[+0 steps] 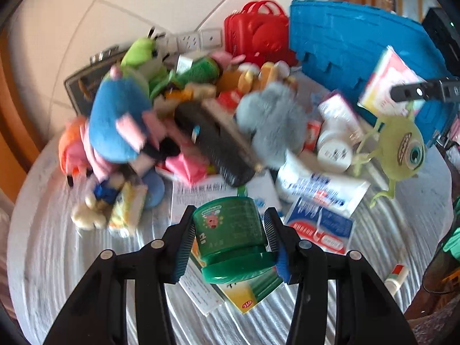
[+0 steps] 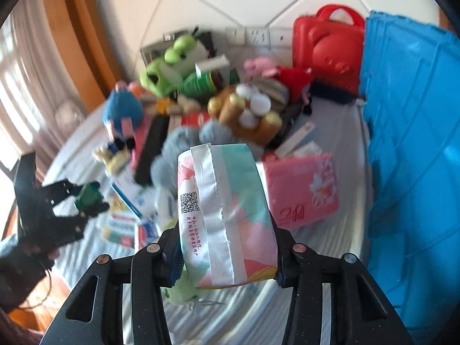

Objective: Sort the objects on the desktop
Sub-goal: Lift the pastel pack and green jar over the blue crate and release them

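Left tongs clamp a round green plastic jar. Right tongs clamp a soft pastel tissue pack, near the blue crate.

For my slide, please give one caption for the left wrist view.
Left hand-held gripper holding a green jar above a table crowded with plush toys, boxes and packets.

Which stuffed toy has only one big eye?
The yellow-green monster plush, lying by the blue bin. It has one big teal eye and thin arms; the blue plush and green frog plush show none like it.
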